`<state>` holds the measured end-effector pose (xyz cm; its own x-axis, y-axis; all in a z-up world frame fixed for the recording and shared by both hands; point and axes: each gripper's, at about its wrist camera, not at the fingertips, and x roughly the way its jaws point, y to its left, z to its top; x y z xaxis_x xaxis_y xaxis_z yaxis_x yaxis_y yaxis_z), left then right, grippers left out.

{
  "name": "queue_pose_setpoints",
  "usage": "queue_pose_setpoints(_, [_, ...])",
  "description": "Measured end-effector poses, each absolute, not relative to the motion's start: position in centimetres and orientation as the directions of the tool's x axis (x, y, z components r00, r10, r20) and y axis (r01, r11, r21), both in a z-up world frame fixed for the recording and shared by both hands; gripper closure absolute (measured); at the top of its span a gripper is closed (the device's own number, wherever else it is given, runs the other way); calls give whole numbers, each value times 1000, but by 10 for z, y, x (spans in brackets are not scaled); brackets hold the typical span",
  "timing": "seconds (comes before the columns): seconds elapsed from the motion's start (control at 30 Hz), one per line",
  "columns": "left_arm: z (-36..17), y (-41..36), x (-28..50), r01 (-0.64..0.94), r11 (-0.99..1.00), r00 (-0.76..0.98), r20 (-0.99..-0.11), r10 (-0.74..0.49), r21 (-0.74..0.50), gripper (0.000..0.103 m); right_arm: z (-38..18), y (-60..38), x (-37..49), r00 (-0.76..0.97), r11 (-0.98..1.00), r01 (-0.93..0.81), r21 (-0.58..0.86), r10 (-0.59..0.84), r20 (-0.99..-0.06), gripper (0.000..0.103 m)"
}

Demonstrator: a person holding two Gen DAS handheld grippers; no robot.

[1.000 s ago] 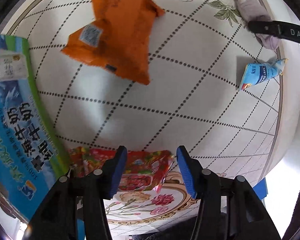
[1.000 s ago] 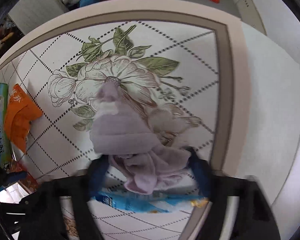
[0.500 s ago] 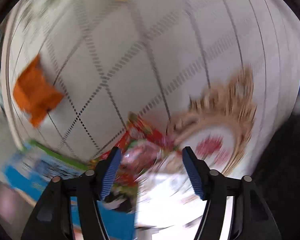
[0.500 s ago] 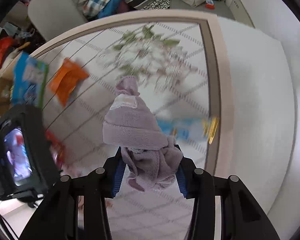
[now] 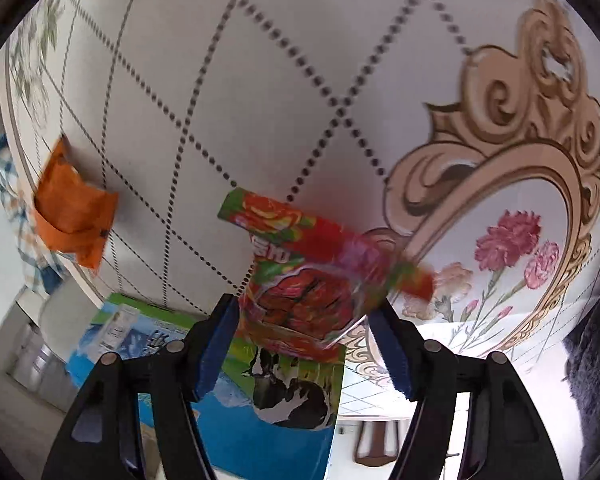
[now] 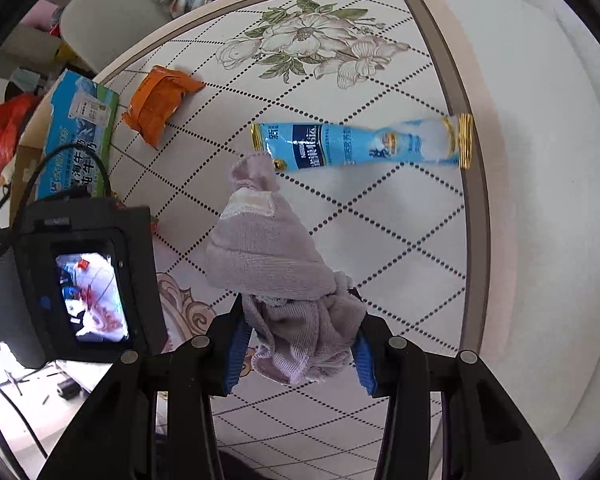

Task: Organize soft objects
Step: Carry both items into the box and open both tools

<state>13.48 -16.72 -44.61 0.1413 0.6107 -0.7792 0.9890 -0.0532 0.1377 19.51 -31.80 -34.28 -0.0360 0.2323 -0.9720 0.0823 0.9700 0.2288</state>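
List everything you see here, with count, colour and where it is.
Cloth: one, lilac, clamped in the right hand-held gripper, hanging above the table.
Red packet: one, red and green, between the left pads.
Orange packet: one, orange, on the table by the carton.
Blue sachet: one, light blue, gold ends, near the table's edge.
Milk carton: one, blue and green, beside the table.
Table: one, white, dotted diamonds, floral prints.
Left hand-held gripper: black, blue pads.
Right hand-held gripper: black, blue pads.
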Motion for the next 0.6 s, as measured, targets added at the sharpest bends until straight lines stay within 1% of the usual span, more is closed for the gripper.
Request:
queue_pose_setpoints(0.07, [-450,-166,142,988,-46,142,-775,616,145,38,-342,-318,195,-30,968,92,235,239,-971,56])
queue_pose_setpoints(0.1, [-452,-170,153,988,-50,145,-771,620,145,35,-342,-317,195,-28,967,94,236,239,-971,56])
queue_pose_setpoints(0.13, [-450,-178,170,987,-58,155,-772,617,152,35,-341,-316,195,-26,967,94,237,240,-970,56])
queue_pose_setpoints(0.17, [-450,-180,170,987,-60,154,-776,612,148,36,-340,-316,196,-26,967,95,236,239,-971,56])
queue_pose_setpoints(0.2, [-449,-182,172,989,-35,136,-780,611,145,40,-340,-316,197,-24,968,96,234,237,-971,56])
queue_pose_setpoints(0.27, [-442,-179,185,986,88,63,-803,593,143,48,-340,-316,197,-21,969,107,224,228,-974,56])
queue_pose_setpoints(0.3, [-436,-182,195,972,184,20,-830,558,147,49,-342,-317,197,-21,969,120,216,220,-975,56])
queue_pose_setpoints(0.33, [-430,-183,206,947,285,-24,-853,521,147,50,-343,-317,196,-21,969,131,212,216,-976,56])
queue_pose_setpoints(0.37, [-424,-182,224,881,455,-109,-880,462,130,51,-346,-318,195,-22,968,142,206,211,-977,56])
queue_pose_setpoints(0.4, [-420,-179,236,813,574,-184,-894,408,95,51,-350,-318,194,-27,968,153,199,205,-978,56])
queue_pose_setpoints(0.43, [-417,-174,249,694,719,-282,-906,316,35,51,-357,-317,192,-39,968,166,188,197,-980,56])
queue_pose_setpoints(0.47, [-416,-169,255,607,794,-339,-908,246,-12,51,-363,-316,190,-47,967,176,182,193,-980,56])
queue_pose_setpoints(0.5, [-416,-164,262,488,869,-407,-902,142,-84,51,-369,-315,188,-56,965,190,179,193,-980,56])
queue_pose_setpoints(0.57, [-416,-158,266,332,927,-452,-892,-6,-175,51,-384,-312,185,-80,964,210,165,185,-979,56])
queue_pose_setpoints(0.6, [-417,-158,267,286,938,-450,-891,-51,-198,50,-393,-311,185,-89,960,227,165,189,-978,56])
